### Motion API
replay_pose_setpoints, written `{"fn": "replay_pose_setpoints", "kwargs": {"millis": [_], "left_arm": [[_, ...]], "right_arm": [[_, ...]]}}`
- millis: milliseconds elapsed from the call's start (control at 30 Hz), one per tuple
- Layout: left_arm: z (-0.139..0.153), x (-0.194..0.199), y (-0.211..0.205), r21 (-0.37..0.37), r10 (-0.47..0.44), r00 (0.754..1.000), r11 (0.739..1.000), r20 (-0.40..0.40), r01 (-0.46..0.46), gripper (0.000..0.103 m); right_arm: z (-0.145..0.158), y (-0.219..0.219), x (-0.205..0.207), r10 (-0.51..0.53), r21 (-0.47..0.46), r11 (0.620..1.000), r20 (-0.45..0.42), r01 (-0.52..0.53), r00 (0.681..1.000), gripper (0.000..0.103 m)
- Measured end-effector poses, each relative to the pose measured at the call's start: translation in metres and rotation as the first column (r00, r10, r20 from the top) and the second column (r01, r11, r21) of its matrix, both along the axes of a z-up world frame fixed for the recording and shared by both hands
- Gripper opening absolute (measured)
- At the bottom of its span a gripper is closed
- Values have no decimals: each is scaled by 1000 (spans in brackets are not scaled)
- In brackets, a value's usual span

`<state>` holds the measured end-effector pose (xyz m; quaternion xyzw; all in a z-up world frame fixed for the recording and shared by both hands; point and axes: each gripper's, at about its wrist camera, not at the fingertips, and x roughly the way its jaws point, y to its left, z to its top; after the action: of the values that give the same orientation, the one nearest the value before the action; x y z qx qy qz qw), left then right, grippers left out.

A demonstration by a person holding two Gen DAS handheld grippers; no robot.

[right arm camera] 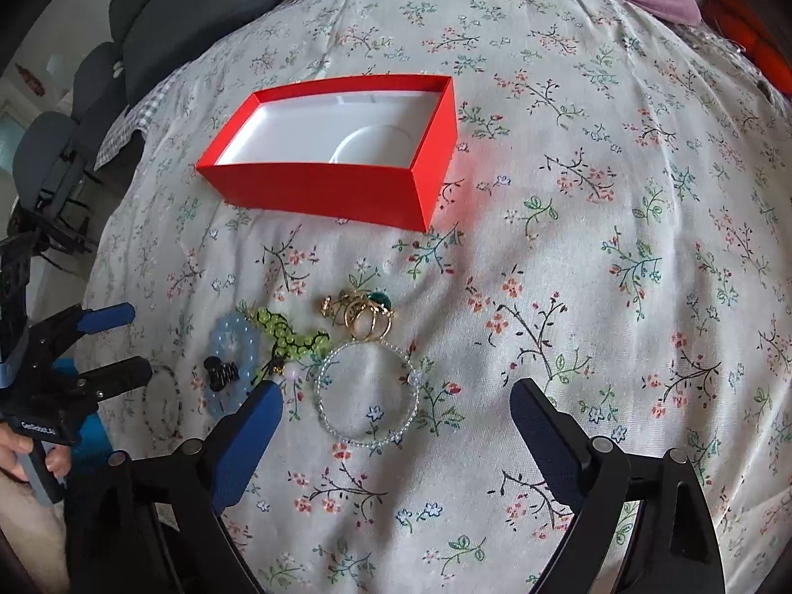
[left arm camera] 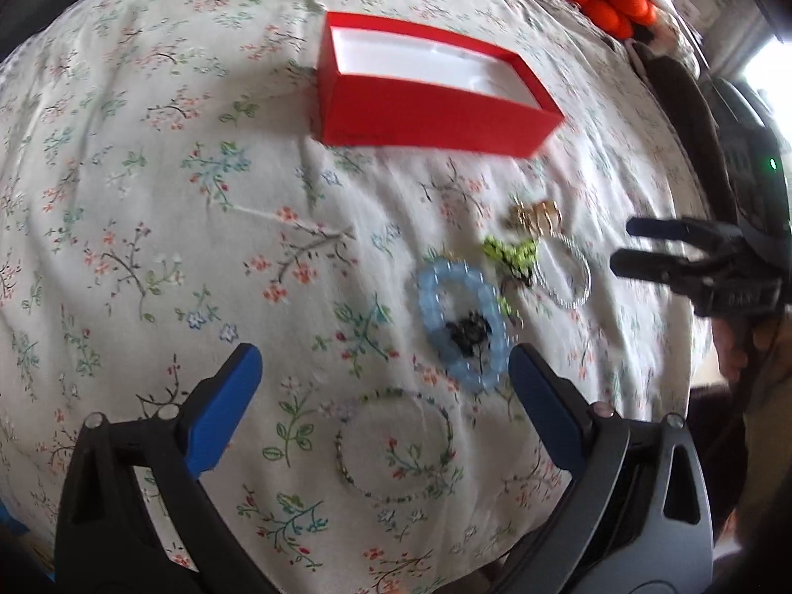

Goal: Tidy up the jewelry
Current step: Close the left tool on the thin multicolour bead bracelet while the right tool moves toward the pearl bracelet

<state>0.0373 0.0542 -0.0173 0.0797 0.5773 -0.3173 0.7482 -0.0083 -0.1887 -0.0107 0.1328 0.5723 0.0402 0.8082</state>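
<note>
left wrist view: the left gripper (left arm camera: 383, 361) hangs low over a floral bedspread (left arm camera: 148, 198), tilted down, its blue-padded fingers (left arm camera: 225, 408) spread wide and holding nothing. between and just ahead of the fingertips lies a thin multicoloured bead bracelet (left arm camera: 393, 445), flat on the cloth; the right pad tip sits just beside a pale blue bead bracelet (left arm camera: 463, 319) with a small black clip (left arm camera: 468, 331) on it. farther ahead and to the right are a green bead piece (left arm camera: 512, 255), a clear bead bracelet (left arm camera: 564, 272) and a cluster of gold rings (left arm camera: 537, 215). an open red box (left arm camera: 425, 119) with a white lining stands well ahead. right wrist view: the right gripper (right arm camera: 396, 396) is likewise angled down at the bedspread, fingers (right arm camera: 247, 433) wide apart and empty, with the clear bead bracelet (right arm camera: 369, 393) lying between them nearer the left pad. the gold rings (right arm camera: 364, 314) lie just ahead of it, touching its far edge; the red box (right arm camera: 336, 188) stands beyond. at the left edge a hand (right arm camera: 29, 450) grips the handle of the left gripper (right arm camera: 131, 341), seen side-on with its fingers parted.
</note>
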Motion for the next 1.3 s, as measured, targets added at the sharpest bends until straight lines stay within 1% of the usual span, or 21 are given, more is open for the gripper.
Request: {"fn": "replay_pose_setpoints", "kwargs": {"millis": [67, 167, 300, 400, 500, 567, 667, 733, 867, 933, 1033, 1100, 1200, 1267, 1300], "left_arm": [[-4, -7, 2, 7, -36, 999, 999, -2, 36, 98], [-9, -12, 8, 32, -62, 998, 998, -10, 62, 91], [-16, -14, 17, 71, -83, 996, 994, -19, 84, 84], [-15, -18, 23, 62, -106, 994, 992, -18, 107, 84], [-11, -26, 25, 49, -162, 987, 986, -6, 162, 84], [-14, -34, 23, 62, -210, 978, 976, -13, 210, 84], [-19, -41, 19, 93, -249, 968, 964, -7, 249, 84], [-22, -41, 19, 108, -255, 967, 961, -5, 254, 84], [-24, -42, 21, 112, -272, 962, 956, 9, 269, 84], [-27, -45, 19, 121, -290, 957, 951, 26, 285, 85], [-32, -51, 15, 146, -325, 943, 939, 71, 312, 85], [-34, -54, 11, 162, -335, 938, 934, 93, 318, 85], [-33, -52, 10, 156, -325, 941, 938, 96, 309, 85], [-32, -49, 12, 146, -313, 945, 943, 96, 298, 84], [-31, -50, 12, 143, -309, 946, 945, 100, 294, 82]], "right_arm": [[-4, 1, -2, 17, 10, 1000, 2, -17, 1000, 93], [-11, 3, -4, 37, 15, 999, 2, -37, 999, 91], [-21, 8, -4, 56, -23, 998, -13, -56, 998, 87], [-25, 14, -6, 81, -35, 996, -22, -82, 996, 86], [-24, 22, -8, 121, -31, 992, -6, -121, 993, 86], [-25, 26, -8, 136, -42, 990, -5, -136, 991, 86], [-33, 32, -5, 149, -71, 986, -21, -150, 989, 86], [-36, 35, -5, 162, -95, 982, -17, -162, 987, 87], [-40, 38, -4, 186, -139, 973, 0, -184, 983, 89], [-42, 44, -2, 204, -163, 966, 10, -200, 979, 94], [-48, 58, 3, 234, -213, 951, 28, -223, 972, 96], [-49, 62, 4, 243, -228, 947, 44, -227, 969, 96], [-49, 63, 2, 230, -227, 951, 55, -212, 972, 94], [-48, 64, 1, 228, -236, 949, 58, -208, 972, 90], [-47, 63, -1, 229, -240, 948, 61, -208, 972, 87]]}}
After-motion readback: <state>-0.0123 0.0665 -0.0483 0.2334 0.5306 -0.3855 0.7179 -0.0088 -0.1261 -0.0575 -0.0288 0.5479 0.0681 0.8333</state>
